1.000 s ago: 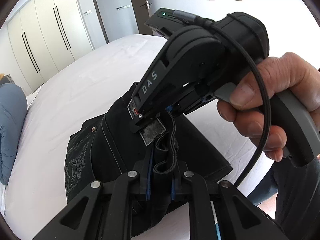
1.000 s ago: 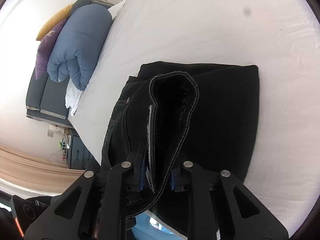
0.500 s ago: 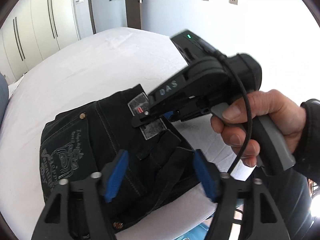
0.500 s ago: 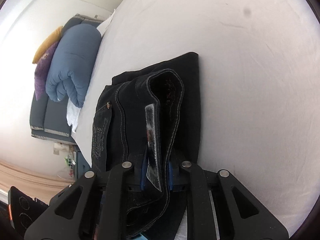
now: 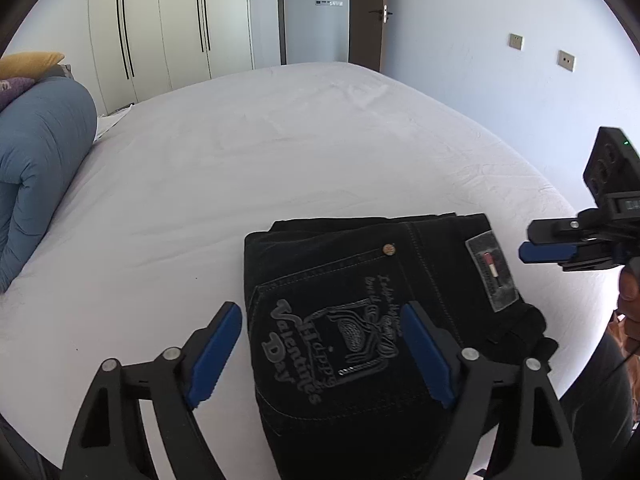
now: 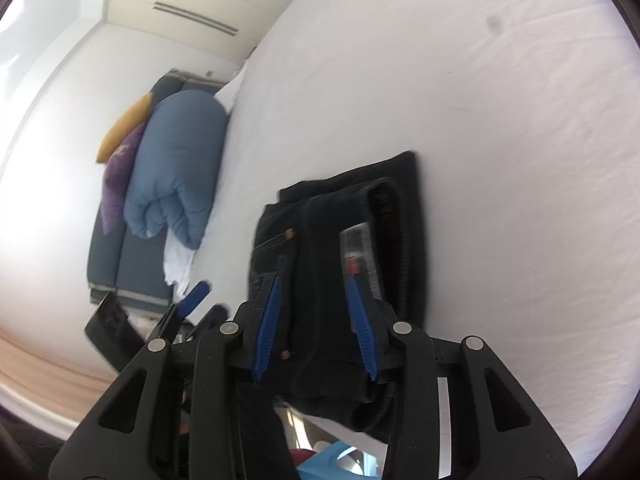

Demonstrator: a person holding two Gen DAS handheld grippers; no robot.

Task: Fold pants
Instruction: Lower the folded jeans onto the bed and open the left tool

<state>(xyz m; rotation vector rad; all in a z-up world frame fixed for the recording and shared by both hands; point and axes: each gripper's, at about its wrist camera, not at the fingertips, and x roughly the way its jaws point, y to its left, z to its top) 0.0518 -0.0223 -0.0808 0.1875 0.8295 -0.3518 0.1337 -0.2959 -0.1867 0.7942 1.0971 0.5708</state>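
1. Now folded into a compact black stack: pants [image 5: 360, 320], lying near the bed [image 5: 280, 152] edge closest to the person, back pocket and waist label facing up.
2. Left gripper [image 5: 320, 344]: fingers spread wide, nothing between the pads, hovering over the pocket print; jaws just opened, cloth let go. Probable reason: fold judged finished, so hold no longer needed.
3. Right gripper [image 6: 316, 316]: fingers parted, just opening, pads clear of the cloth; pants seen beyond the gap, not pinched. In the left view, out at the right margin, apart from the stack.
4. Stack placed near the edge, likely for easy reach.
5. Hidden or unclear: lower layers of the fold, covered by the top layer; near corner overhanging the bed edge, cut off behind the fingers; right view smeared by motion; person's hand [image 5: 628, 304] cropped at the frame edge.
6. Beside the bed: blue duvet [image 5: 36, 168], rolled, well apart from the pants.
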